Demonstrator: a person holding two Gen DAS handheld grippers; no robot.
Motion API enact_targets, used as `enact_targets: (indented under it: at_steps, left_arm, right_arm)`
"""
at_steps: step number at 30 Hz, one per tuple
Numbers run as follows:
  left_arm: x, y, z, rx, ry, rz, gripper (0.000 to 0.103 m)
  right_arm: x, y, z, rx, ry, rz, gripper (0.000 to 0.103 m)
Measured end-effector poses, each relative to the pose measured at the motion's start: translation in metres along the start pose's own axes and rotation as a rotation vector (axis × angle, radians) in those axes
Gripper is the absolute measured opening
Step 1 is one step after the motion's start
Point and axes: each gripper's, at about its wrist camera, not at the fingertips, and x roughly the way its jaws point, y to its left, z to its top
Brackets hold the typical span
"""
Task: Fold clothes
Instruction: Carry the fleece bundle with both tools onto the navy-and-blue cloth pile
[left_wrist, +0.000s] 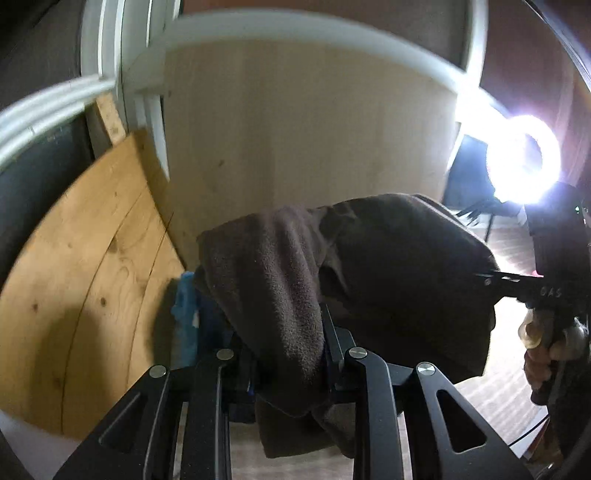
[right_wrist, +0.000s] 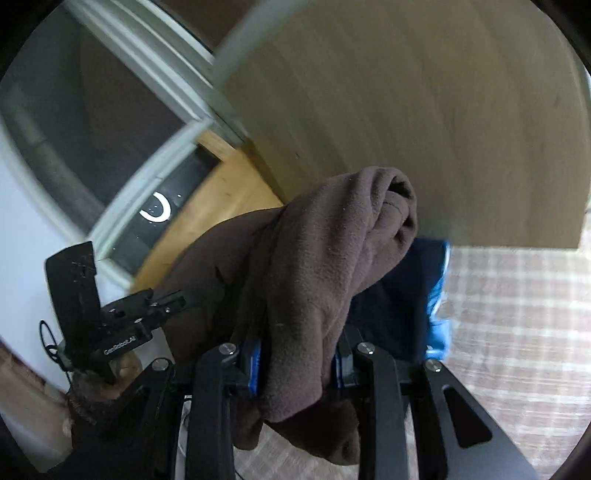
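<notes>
A brown fleece garment hangs in the air between both grippers. My left gripper is shut on a bunched fold of it, and cloth spills down between the fingers. My right gripper is shut on another bunched part of the same brown fleece, which drapes over its blue pads. In the left wrist view the right gripper reaches into the cloth from the right, held by a hand. In the right wrist view the left gripper shows at the left edge of the cloth.
A blue garment lies under the fleece, beside a light wooden board. A checked surface spreads to the right. A pine board leans at the left, white window frames stand behind, and a bright ring light glares at the right.
</notes>
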Motion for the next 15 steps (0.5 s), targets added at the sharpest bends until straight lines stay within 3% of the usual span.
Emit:
enact_targets:
  at_steps: [6, 8, 9, 10, 12, 13, 15]
  left_arm:
    - [0.094, 0.045, -0.012, -0.029, 0.14, 0.001, 0.024]
    - [0.125, 0.061, -0.016, -0.039, 0.186, 0.002, 0.034]
    - [0.132, 0.065, -0.022, -0.051, 0.204, -0.007, 0.036]
    - [0.129, 0.067, -0.025, -0.061, 0.197, -0.015, 0.038]
    - [0.122, 0.072, -0.032, -0.082, 0.182, -0.029, 0.043]
    - [0.109, 0.071, -0.032, -0.072, 0.163, -0.006, 0.047]
    - [0.084, 0.069, -0.034, -0.052, 0.125, 0.041, 0.047]
  right_arm:
    - [0.073, -0.049, -0.031, 0.042, 0.077, -0.157, 0.027]
    - [0.086, -0.069, -0.044, 0.083, 0.122, -0.156, 0.031]
    - [0.082, -0.074, -0.047, 0.104, 0.124, -0.128, 0.038]
    - [0.076, -0.076, -0.047, 0.115, 0.136, -0.117, 0.045]
    - [0.062, -0.073, -0.045, 0.106, 0.168, -0.125, 0.047]
    - [0.049, -0.068, -0.043, 0.077, 0.155, -0.129, 0.047]
    - [0.024, -0.054, -0.037, 0.006, 0.091, -0.137, 0.047]
